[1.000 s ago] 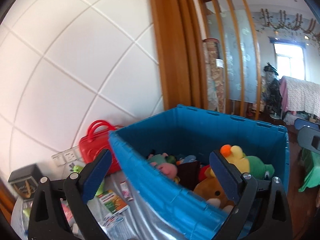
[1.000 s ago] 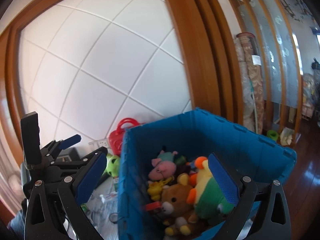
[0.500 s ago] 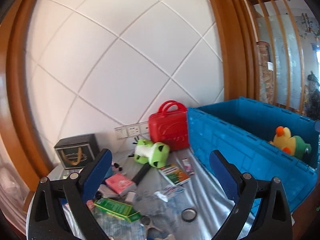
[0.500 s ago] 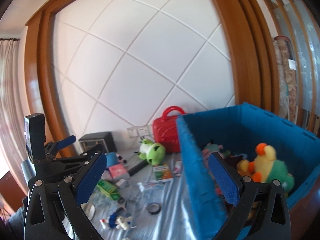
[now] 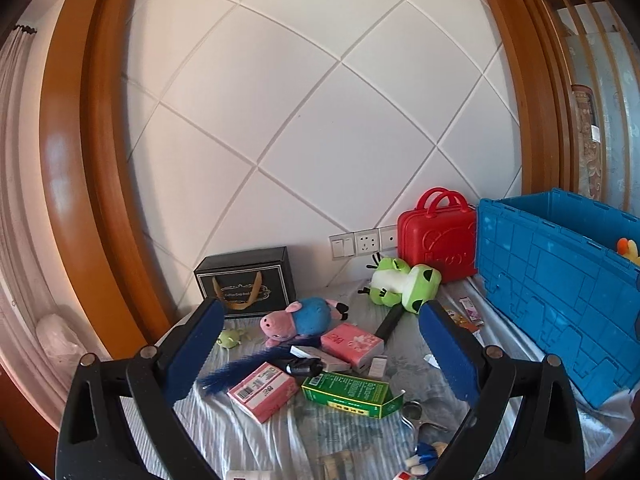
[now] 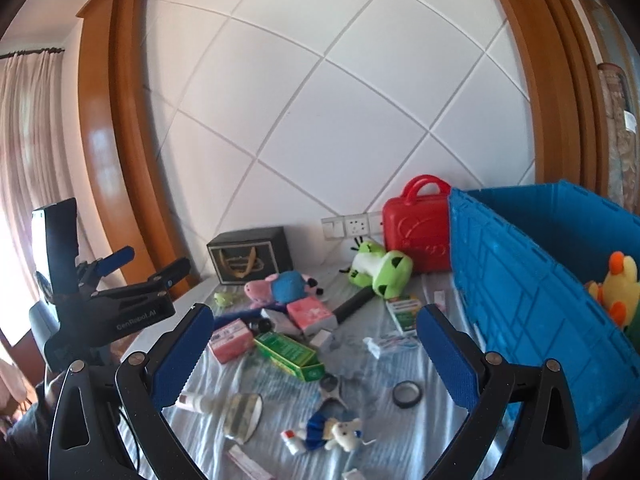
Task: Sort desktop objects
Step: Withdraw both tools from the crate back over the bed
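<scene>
While I hold both claws wide and empty, left claw [image 5: 320,354], right claw [image 6: 310,344], toys [image 5: 304,318] on table [image 5: 248,440], blue bin [image 6: 532,292] right

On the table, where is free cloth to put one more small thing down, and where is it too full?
Free cloth lies beside the blue crate, between its wall and the black tape ring, and at the near left below the pink box. The middle is crowded around the green box, pink tissue pack and pig toy. Both claws are open and hold nothing.
</scene>
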Available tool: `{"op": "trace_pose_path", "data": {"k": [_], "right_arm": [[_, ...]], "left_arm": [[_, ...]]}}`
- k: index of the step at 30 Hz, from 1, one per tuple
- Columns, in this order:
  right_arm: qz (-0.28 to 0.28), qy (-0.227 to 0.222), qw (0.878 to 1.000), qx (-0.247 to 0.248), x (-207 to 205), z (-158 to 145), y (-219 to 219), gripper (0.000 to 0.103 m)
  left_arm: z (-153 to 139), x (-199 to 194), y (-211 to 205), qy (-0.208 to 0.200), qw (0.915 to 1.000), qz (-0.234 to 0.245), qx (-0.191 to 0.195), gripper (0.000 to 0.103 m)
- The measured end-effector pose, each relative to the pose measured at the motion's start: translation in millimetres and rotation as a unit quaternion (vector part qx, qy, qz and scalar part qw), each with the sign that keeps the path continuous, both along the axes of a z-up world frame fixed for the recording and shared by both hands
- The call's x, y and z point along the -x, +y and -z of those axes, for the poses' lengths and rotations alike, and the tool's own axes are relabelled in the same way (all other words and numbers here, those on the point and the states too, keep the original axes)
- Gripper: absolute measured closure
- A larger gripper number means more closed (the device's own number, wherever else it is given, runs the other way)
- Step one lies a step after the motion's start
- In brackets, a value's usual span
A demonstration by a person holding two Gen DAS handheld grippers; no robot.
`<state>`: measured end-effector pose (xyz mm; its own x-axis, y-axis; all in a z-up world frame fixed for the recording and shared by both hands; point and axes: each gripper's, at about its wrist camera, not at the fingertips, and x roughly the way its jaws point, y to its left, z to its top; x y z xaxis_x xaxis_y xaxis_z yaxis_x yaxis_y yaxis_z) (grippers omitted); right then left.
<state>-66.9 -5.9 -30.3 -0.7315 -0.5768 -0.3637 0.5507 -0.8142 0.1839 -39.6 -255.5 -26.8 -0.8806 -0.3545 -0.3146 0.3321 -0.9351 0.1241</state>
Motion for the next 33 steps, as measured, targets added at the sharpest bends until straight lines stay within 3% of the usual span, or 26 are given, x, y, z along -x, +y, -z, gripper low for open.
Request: {"op": "trace_pose_path", "data": {"k": [10,17,25,33], "right_arm": [[-0.023,-0.013,0.999,-0.019,-1.3,15.6,-49.6,0.000],[-0.048,-0.016,0.998,-0.024,16.0,16.1,-61.1,0.000],[-0.076,-0.015,0.996,-0.039,34.2,18.5,-67.4,0.000],[-0.114,-0.038,0.989,-0.084,53.2,58.9,-77.9,0.000]], "left_arm": [[13.2,-11.5,-45.8,0.001,0.9994,-0.035,0.000,0.004],[17.7,-4.8,-41.5,-0.007,0.9982,-0.056,0.017,0.004],[22.6,-2.8,-43.6,0.000,0.9975,-0.071,0.002,0.004],[64.4,-20.4,-70.9,-0.030,0.9903,-0.136,-0.001,0.004]]}}
